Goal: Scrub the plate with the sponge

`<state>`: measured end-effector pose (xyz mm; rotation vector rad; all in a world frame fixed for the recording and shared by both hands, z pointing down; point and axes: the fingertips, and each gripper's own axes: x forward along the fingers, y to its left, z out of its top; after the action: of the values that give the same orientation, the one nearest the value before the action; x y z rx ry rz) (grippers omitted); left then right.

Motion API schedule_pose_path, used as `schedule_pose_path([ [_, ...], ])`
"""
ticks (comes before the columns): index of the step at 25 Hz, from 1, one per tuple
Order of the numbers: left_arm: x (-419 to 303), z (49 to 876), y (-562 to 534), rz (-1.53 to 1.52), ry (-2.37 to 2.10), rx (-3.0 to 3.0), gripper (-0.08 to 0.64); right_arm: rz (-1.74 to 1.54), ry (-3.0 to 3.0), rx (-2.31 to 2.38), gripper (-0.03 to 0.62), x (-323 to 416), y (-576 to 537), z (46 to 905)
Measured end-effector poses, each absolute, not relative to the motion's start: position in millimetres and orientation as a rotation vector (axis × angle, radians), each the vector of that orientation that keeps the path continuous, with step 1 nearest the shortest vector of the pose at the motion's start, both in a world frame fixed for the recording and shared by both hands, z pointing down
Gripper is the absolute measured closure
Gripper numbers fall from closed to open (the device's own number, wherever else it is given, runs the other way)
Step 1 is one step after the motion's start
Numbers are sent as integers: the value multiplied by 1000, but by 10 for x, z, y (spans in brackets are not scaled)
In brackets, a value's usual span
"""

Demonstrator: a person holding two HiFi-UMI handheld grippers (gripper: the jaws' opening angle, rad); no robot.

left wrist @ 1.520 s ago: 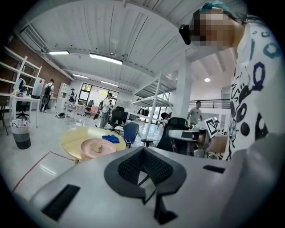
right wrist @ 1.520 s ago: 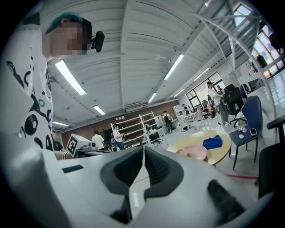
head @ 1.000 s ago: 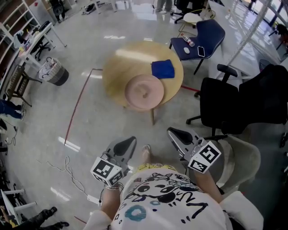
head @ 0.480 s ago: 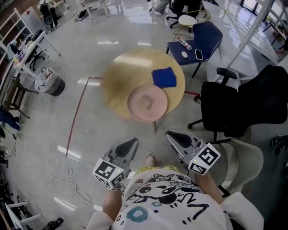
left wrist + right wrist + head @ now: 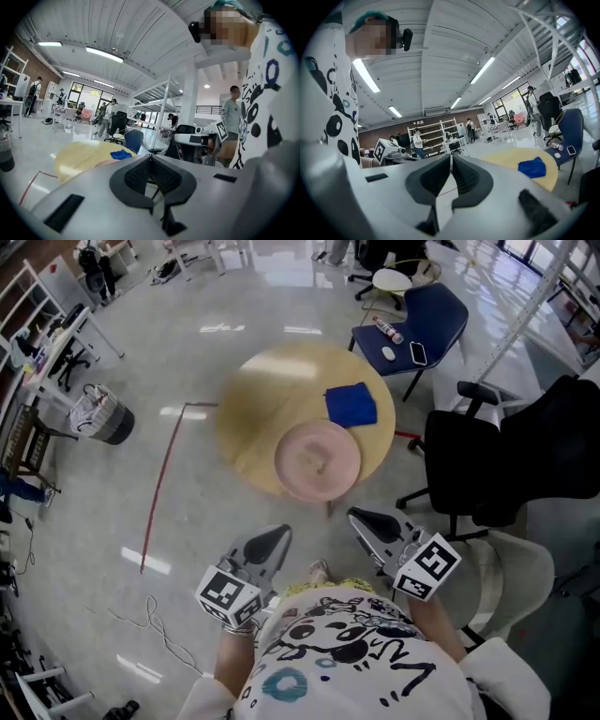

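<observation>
Centre frame, plate (image 5: 317,460) and sponge (image 5: 351,404) lie untouched on the tabletop (image 5: 253,418); left gripper (image 5: 274,538), right gripper (image 5: 362,519) below, jaws closed, empty; scrubbing not begun.

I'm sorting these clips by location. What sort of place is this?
Probably an open-plan office or lab workspace, not a kitchen. A black swivel office chair stands beside a round wooden table, and white shelving racks line a brick wall under long strip lights.
</observation>
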<state>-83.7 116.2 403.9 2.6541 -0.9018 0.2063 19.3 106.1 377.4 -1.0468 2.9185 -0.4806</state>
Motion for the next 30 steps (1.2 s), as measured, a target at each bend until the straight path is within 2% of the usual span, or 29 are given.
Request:
schedule_pose_path([
  [20, -853, 4273, 960, 226, -891, 2599, 543, -557, 2921, -1125, 563, 290, 823, 3939],
  [30, -789, 4331, 527, 255, -968, 2550, 544, -563, 2961, -1029, 563, 307, 323, 3937],
])
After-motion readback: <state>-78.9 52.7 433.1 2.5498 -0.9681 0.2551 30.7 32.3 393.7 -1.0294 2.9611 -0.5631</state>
